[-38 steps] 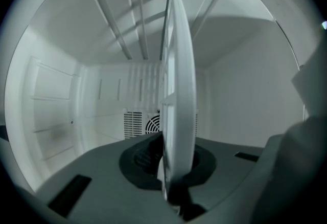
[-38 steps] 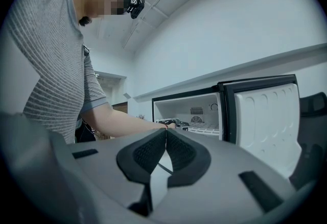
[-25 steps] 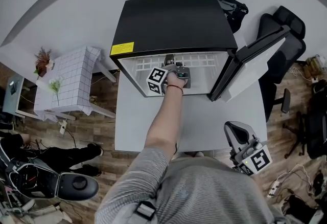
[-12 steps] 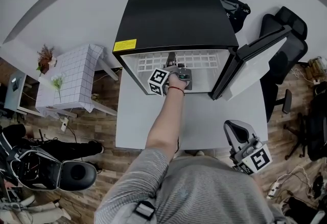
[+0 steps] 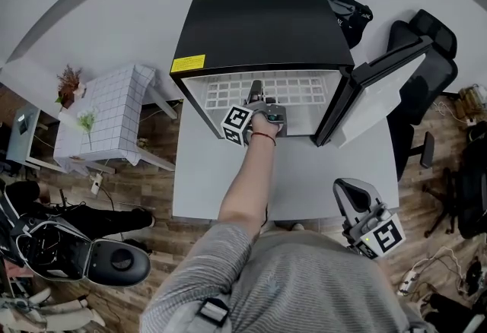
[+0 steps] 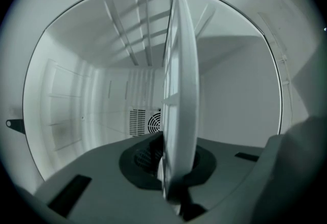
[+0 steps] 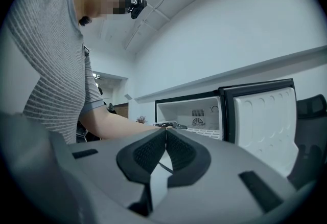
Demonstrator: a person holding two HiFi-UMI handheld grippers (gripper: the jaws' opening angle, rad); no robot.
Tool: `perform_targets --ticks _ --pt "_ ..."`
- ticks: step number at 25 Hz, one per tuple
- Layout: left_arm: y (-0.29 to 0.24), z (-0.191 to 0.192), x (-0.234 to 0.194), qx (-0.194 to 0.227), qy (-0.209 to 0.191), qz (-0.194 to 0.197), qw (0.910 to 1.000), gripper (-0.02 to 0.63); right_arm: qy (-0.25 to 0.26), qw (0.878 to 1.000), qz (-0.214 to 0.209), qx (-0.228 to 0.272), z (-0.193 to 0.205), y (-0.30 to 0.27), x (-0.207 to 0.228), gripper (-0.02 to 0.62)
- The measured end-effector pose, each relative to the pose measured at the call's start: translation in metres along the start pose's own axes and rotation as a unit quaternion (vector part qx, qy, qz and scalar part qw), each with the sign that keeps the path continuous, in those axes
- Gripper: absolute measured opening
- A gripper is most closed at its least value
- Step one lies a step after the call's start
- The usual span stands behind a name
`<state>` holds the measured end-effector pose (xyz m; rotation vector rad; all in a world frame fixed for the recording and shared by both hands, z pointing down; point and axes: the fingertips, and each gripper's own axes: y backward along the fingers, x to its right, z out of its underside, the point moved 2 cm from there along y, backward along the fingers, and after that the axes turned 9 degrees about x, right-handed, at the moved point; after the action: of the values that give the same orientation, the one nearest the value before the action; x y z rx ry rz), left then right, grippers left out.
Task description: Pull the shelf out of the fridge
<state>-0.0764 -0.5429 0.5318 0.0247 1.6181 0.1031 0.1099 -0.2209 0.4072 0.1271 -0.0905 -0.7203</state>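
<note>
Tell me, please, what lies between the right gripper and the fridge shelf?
Only a bare stretch of the white table lies between the right gripper and the shelf; the head view shows it.

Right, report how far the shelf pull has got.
Done: the fridge door stands open and the left claw is shut on the front edge of the wire shelf. In hand: the shelf looks partly slid forward. Left: most of it is inside the fridge; the right claw sits shut, empty.
</note>
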Motion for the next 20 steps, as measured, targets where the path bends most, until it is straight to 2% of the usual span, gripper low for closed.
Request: perform_targets --ticks 10,20 --pt "0.018 0.001 0.001 0.0 0.001 0.001 1.0 0.032 0.006 1.0 -0.01 0.004 -0.002 0.001 -0.007 0.012" --pt "0.032 0.0 0.002 0.0 0.005 0.002 1.0 0.032 -0.016 1.0 -0.02 0.008 -0.003 0.002 -0.015 0.012"
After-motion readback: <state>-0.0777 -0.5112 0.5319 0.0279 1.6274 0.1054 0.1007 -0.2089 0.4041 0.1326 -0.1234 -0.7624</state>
